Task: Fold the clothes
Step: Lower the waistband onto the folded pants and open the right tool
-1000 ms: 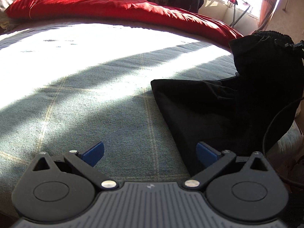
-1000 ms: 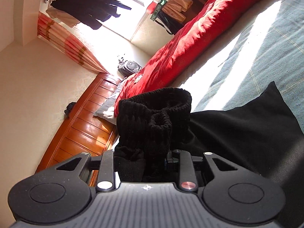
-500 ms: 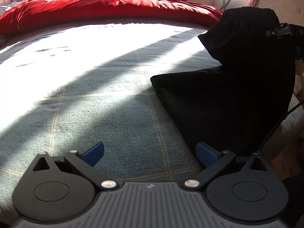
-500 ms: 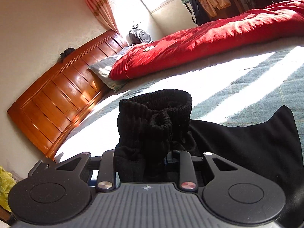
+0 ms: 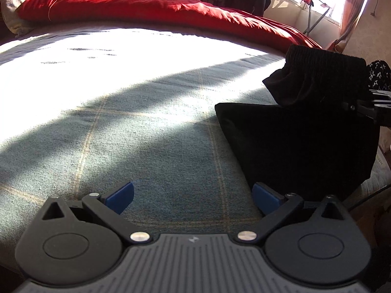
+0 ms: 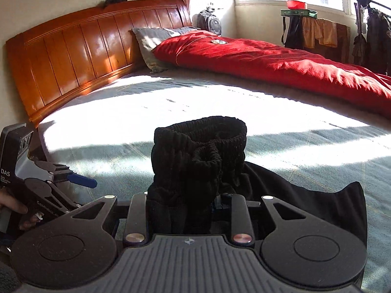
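Sunlit bed with a grey-green checked cover is serving as the work surface; a red duvet is lying along its far side and a wooden headboard is standing at its end. Right hand-held gripper is clamping the bunched ribbed waistband of a black garment, lifting that end while the rest is trailing onto the cover. Left hand-held gripper is hovering over bare cover just beside the garment's edge, fingers standing apart and gripping nothing. Judgement: folding is underway only; garment is partly doubled, not yet flat or squared, and smoothing is remaining.
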The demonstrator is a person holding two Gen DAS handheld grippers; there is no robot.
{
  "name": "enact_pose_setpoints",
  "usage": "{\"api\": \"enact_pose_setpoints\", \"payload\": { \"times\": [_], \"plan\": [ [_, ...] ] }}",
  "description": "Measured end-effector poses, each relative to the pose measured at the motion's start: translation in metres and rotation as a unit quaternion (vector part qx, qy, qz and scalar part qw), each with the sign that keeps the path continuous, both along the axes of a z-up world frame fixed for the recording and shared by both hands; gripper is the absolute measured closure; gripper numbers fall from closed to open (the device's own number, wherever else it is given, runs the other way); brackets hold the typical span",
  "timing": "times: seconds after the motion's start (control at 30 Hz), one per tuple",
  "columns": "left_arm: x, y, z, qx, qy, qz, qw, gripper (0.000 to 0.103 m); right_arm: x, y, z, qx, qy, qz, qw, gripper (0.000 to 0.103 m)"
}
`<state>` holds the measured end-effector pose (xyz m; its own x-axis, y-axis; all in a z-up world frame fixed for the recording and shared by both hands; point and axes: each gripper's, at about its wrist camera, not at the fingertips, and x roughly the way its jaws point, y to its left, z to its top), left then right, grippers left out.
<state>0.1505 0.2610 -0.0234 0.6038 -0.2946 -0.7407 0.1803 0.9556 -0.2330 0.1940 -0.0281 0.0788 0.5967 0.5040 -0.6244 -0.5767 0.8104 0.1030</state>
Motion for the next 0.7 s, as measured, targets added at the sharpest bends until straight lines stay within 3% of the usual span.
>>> {"api": "enact_pose_setpoints", "payload": {
  "times": [0.23, 0.7],
  "plan": [
    [-0.003, 0.005, -0.004, -0.012, 0.003, 0.013, 0.9998, 0.001, -0.006, 0.037, -0.022, -0.099, -0.019, 0.041, 0.994, 0.071],
    [-0.006, 0.014, -0.01, -0.027, 0.004, 0.032, 0.9991, 0.001, -0.015, 0.07, -0.04, -0.188, -0.05, 0.072, 0.978, 0.07]
  ]
}}
